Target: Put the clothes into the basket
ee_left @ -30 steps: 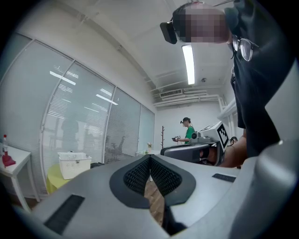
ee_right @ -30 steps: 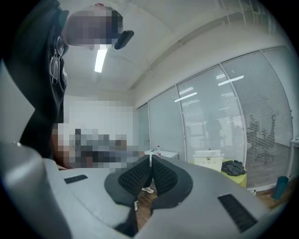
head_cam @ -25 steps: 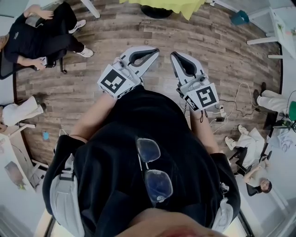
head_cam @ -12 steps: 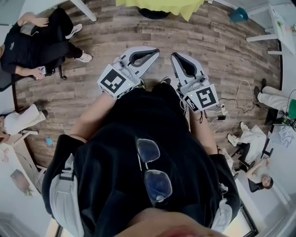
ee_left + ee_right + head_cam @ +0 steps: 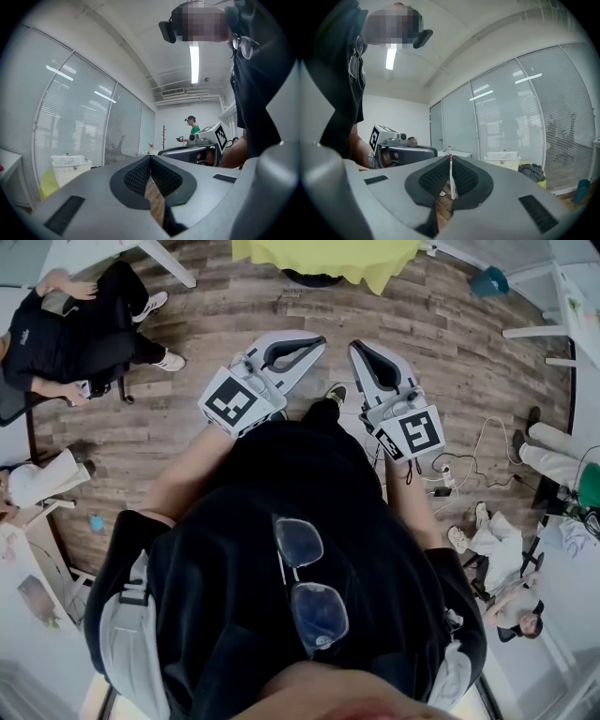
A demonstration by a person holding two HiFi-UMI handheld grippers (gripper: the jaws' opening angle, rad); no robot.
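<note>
I hold both grippers side by side in front of my body, above a wooden floor. The left gripper (image 5: 314, 341) and the right gripper (image 5: 360, 349) are both shut with nothing between their pads. A white basket (image 5: 502, 159) stands on a yellow-green covered table (image 5: 328, 257) ahead of me. Beside it lies a dark grey heap of clothes (image 5: 532, 171). The left gripper view shows the same basket (image 5: 70, 164) at the left, beyond the left gripper (image 5: 150, 159). In the right gripper view the right gripper (image 5: 451, 161) points toward the basket, with the left gripper (image 5: 396, 147) alongside.
A seated person in black (image 5: 75, 315) is at the far left of the floor. Cables and a power strip (image 5: 442, 476) lie on the floor at my right. A teal bin (image 5: 487, 277) and white table legs (image 5: 534, 329) stand at the upper right. A person in green (image 5: 191, 129) stands far off.
The yellow-green table has come further into view at the top as I move toward it, and a shoe now shows between the grippers. Both grippers stay shut and level.
</note>
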